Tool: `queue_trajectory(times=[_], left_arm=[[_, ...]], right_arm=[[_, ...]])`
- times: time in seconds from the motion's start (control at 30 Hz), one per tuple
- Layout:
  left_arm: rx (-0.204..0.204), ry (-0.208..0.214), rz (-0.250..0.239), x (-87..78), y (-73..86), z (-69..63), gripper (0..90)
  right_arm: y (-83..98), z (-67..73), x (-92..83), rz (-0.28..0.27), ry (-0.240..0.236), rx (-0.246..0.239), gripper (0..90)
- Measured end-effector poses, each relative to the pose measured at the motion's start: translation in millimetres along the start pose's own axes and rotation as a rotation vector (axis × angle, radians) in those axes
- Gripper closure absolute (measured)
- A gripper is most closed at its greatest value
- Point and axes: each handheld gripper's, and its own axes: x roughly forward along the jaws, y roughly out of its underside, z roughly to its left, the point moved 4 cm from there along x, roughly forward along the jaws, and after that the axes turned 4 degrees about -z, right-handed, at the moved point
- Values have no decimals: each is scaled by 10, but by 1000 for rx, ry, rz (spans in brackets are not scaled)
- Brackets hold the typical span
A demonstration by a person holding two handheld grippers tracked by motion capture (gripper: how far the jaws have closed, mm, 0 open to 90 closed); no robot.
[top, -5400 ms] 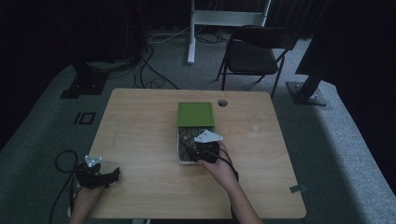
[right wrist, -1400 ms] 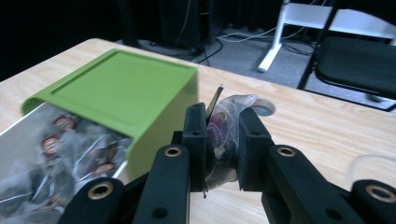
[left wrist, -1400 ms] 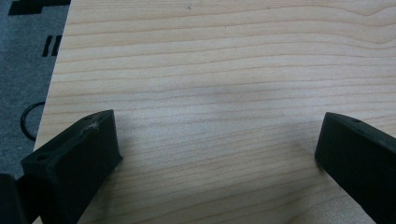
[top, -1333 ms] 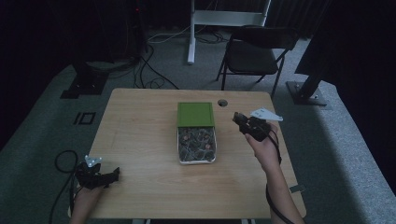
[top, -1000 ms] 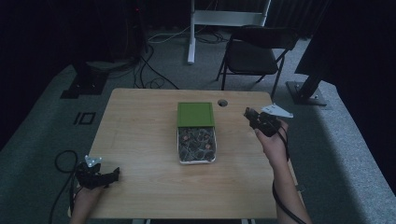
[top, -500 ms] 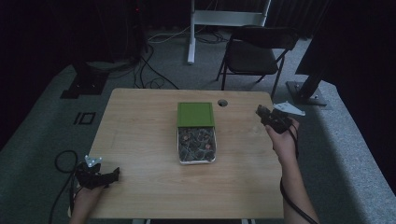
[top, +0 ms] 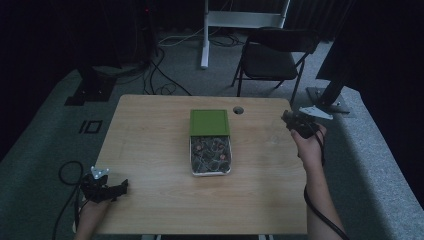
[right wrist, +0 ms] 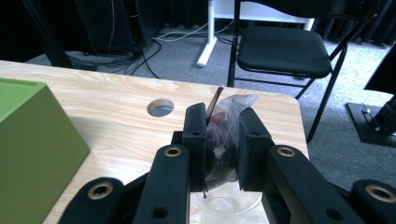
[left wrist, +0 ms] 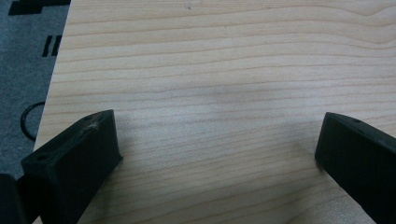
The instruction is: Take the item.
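A small clear plastic bag [right wrist: 229, 108] with dark reddish bits inside is pinched between the jaws of my right gripper [right wrist: 223, 119]. That right gripper [top: 288, 119] hovers over the table's right edge, level with the green box [top: 209, 121]. In front of the box lies an open tray [top: 210, 173] full of several small packets. A clear round rim [right wrist: 226, 206] shows just under the right jaws. At the table's front left corner my left gripper [top: 122, 186] rests low over bare wood, and its jaws [left wrist: 219, 135] stand wide apart with nothing between them.
The wooden table [top: 150, 145] has a round cable hole [top: 238, 109] behind the box. A black folding chair [top: 272, 60] and a white stand leg [top: 205, 35] are on the carpet beyond the far edge. Cables lie on the floor at left.
My right gripper has carried the bag from the tray across to the table's right edge, still drifting right. The left gripper has stayed put.
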Motion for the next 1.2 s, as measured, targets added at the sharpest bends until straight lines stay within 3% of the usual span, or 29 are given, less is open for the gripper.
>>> queue_trajectory(times=[1.2], left_arm=[[0,0,0,0,0,0,2]], right_arm=[[308,-72,359,103,29,32,770]])
